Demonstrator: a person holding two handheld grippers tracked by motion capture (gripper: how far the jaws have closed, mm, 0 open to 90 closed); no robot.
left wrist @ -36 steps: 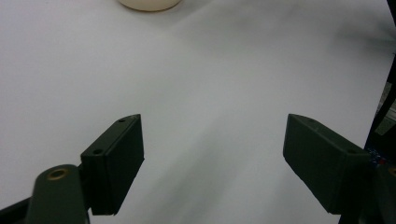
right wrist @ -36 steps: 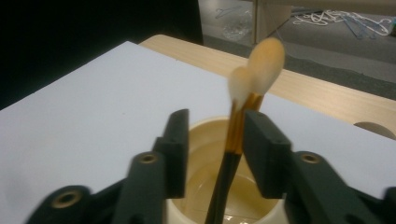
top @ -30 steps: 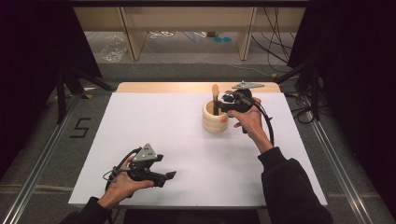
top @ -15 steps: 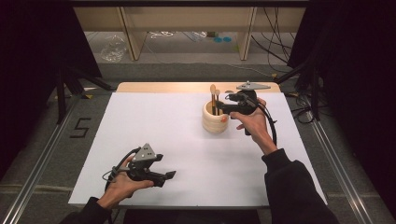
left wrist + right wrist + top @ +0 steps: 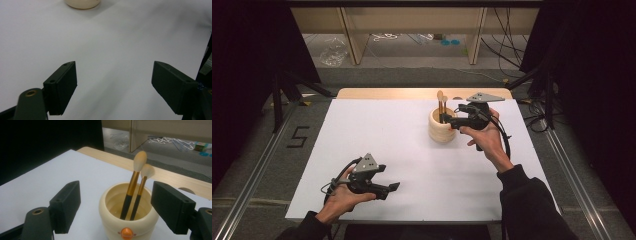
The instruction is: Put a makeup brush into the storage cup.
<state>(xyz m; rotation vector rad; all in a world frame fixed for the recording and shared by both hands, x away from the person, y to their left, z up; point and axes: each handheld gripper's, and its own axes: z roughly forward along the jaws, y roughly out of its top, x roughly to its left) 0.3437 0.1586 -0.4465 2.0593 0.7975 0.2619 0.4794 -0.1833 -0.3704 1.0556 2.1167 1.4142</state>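
Observation:
A cream round pot (image 5: 441, 129) stands on the white table cover (image 5: 377, 135) at the back right. Two makeup brushes (image 5: 441, 103) with gold and black handles lean in it, bristles up. My right gripper (image 5: 449, 120) is held at the pot's right side, open. In the right gripper view its jaws stand wide on either side of the pot (image 5: 128, 222), and both brushes (image 5: 135, 180) rise between them, untouched. My left gripper (image 5: 390, 190) rests low near the front left, open and holding nothing. In the left gripper view, the pot's base (image 5: 82, 3) is far ahead.
A wooden tabletop strip (image 5: 387, 93) runs along the back edge of the white cover, with a round hole (image 5: 187, 190) in it near the pot. Metal rails (image 5: 259, 170) flank the table on the floor. Shelf legs and cables stand beyond the table.
My right gripper has drawn back a little from the pot, toward the person. The left gripper has stayed put.

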